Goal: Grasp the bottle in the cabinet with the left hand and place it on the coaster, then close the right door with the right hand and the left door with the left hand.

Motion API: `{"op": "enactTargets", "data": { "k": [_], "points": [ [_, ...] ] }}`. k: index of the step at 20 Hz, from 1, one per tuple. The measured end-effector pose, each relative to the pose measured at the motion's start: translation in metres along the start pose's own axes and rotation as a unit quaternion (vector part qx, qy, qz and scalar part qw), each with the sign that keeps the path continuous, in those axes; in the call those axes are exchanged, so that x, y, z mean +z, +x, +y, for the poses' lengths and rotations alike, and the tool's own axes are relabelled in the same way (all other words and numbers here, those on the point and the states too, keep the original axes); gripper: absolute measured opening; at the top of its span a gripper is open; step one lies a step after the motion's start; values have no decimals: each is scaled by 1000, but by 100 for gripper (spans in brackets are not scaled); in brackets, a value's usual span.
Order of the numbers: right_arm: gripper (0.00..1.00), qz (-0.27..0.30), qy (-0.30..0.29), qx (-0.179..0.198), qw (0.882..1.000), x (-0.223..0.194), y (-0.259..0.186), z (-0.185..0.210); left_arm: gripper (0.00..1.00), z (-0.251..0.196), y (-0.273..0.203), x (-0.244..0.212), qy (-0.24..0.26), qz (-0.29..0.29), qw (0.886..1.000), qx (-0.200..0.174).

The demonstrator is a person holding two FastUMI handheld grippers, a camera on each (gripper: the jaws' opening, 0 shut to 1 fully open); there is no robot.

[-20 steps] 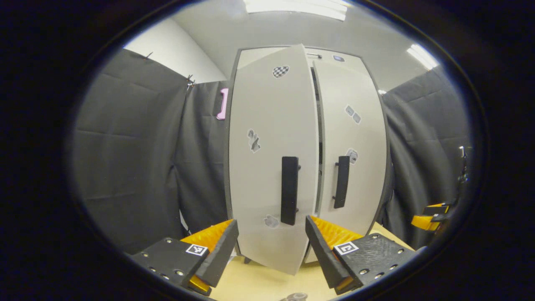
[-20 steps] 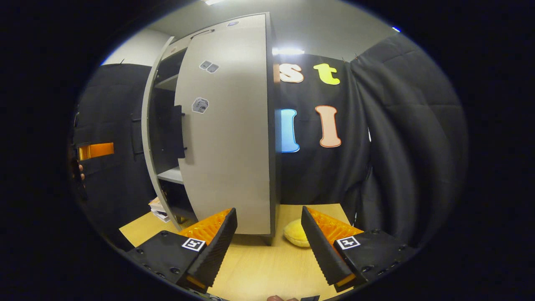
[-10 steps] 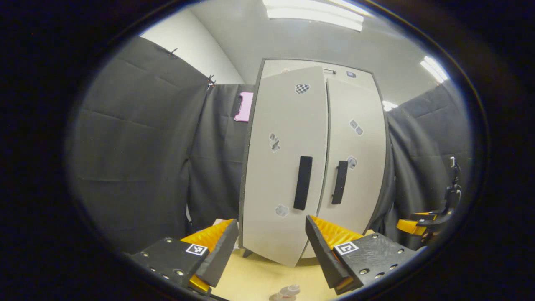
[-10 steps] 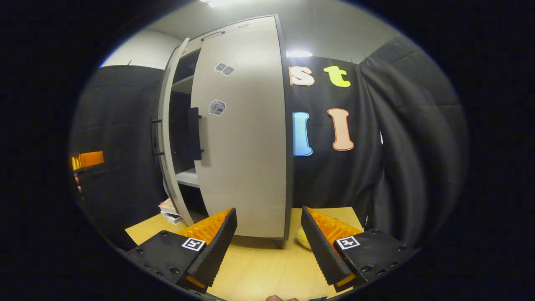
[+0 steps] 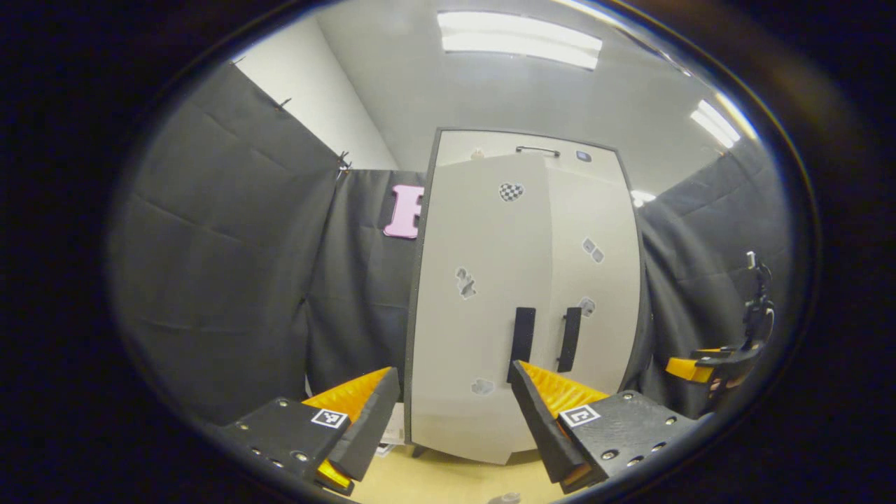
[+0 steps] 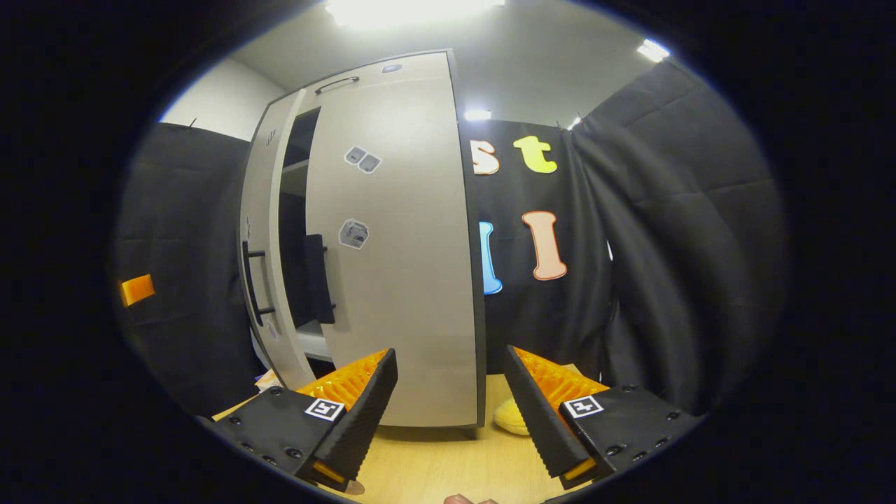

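Swinging nearly shut over the last second, the left door [image 5: 483, 308] stands at twelve o'clock beyond the left gripper [image 5: 455, 409], fingers spread, empty; the task looks almost finished.

Pale grey cabinet on light wood

The cabinet [image 5: 483, 294] has pale grey doors with black handles [image 5: 521, 343], dark edging and a black-and-white chequered sticker [image 5: 510, 191]; the table [image 6: 434, 462] is light wood, with a yellow object [image 6: 509, 418] on it.
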State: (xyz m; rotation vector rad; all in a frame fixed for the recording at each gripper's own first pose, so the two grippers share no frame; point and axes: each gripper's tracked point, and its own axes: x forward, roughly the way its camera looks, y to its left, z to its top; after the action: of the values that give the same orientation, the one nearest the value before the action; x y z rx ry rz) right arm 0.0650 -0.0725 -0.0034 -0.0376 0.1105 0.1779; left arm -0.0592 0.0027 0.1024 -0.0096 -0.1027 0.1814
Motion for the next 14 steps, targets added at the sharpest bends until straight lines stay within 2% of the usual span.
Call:
{"op": "enactTargets", "data": {
  "k": [3, 7, 8, 10, 14],
  "points": [
    [98, -6, -4, -21, 1000, 7, -6, 3, 99, 14, 0, 3, 7, 0, 1000, -4],
    [98, 4, -10, -25, 1000, 2, -22, 19, 99, 39, 3, 2, 35, 18, 999, 9],
    [98, 5, -14, -28, 999, 2, -26, 23, 93, 42, 3, 0, 35, 23, 999, 6],
    [98, 0, -21, -35, 999, 4, -36, 33, 99, 43, 6, -1, 32, 29, 999, -5],
    [98, -11, -40, -48, 998, 11, -51, 43, 99, 50, 5, -8, 25, 32, 999, -23]
  ]
}}
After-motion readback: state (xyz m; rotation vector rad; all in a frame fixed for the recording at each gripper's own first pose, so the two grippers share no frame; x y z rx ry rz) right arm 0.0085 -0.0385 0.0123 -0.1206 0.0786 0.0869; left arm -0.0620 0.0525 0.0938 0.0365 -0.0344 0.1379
